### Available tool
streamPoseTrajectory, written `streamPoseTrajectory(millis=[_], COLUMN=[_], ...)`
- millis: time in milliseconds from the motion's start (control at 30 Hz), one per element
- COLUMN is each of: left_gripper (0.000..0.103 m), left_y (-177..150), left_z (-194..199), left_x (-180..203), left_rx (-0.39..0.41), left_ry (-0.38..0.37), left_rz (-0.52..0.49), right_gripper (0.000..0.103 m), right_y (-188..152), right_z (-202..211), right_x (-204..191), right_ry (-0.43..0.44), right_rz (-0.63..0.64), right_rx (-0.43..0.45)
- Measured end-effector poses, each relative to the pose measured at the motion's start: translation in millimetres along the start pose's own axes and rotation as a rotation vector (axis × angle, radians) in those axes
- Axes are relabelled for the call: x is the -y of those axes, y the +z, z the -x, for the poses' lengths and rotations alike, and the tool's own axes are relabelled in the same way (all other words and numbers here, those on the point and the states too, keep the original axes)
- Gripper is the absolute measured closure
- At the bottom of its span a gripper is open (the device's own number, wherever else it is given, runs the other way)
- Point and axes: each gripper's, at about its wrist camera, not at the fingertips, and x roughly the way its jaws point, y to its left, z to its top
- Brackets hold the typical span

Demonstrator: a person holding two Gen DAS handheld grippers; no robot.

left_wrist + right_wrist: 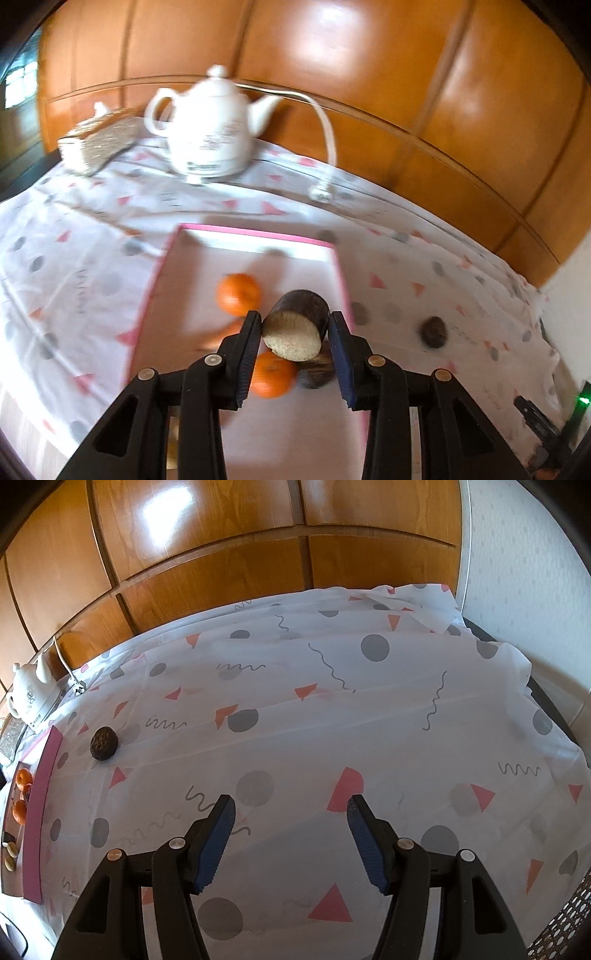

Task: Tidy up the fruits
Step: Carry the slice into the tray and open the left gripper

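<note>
Left fingers [295, 325] gripping halved dark fruit [297, 326], right fingers [291, 812] apart, empty

Behind the table you face glossy orange-brown wooden wall panels [207, 528], split by narrow grooves and shining with bright glare. To your right stands a pale speckled wall [524, 576]. A white tablecloth with grey dots and pink triangles [332, 709] covers the table, and far left you glimpse a small bright window [18, 83].

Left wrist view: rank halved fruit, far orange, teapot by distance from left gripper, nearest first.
1. Halved fruit, between the left gripper fingers.
2. Far orange, in the pink tray, just left.
3. Teapot, at the table's back.
</note>
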Motion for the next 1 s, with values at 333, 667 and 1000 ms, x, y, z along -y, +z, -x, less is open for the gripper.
streamPoseTrajectory(millis=[333,667,1000], left_gripper=[0.076,0.077,0.077], left_y=[-13.8,-20.5,-46.9], left_z=[12.2,23.4,24.7], left_x=[-44.4,-57.9,-38.4], left_rx=[0.022,0.035,0.014], left_ry=[0.082,0.107,0.132], left_rz=[0.070,0.111,0.051], right_gripper=[0.039,0.039,0.039], right_y=[-5.5,-5.5,-6.5], right_z=[2.9,6.6,6.1], right_x=[-2.4,-5.2,-7.9], right_ry=[-0.009,-0.013,-0.011], right_rz=[0.007,0.018,0.024], right_rx=[-0.002,0.004,-0.001])
